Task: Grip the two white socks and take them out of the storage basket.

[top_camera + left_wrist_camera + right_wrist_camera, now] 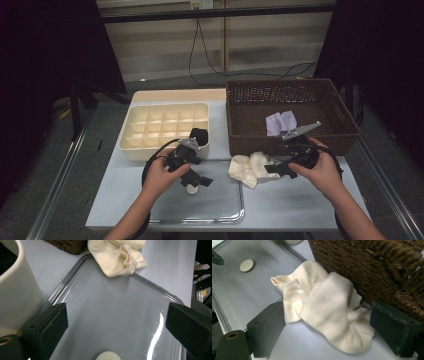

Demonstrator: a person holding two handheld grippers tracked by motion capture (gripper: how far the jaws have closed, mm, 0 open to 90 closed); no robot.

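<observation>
Straddling the cream sock [329,307] with spread jaws, the right gripper [327,327] risked snagging the wicker basket [372,267] touching it; the left gripper [117,322] hung open.

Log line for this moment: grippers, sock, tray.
right gripper: open, jaws either side of cream sock | sock: on table against basket, edge over clear tray | left gripper: open above tray, holding nothing

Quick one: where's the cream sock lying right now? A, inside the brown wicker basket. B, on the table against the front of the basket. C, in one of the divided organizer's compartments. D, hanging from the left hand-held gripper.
B: the cream sock lies crumpled on the table against the front wall of the wicker basket, between the right hand-held gripper's open jaws.
</observation>
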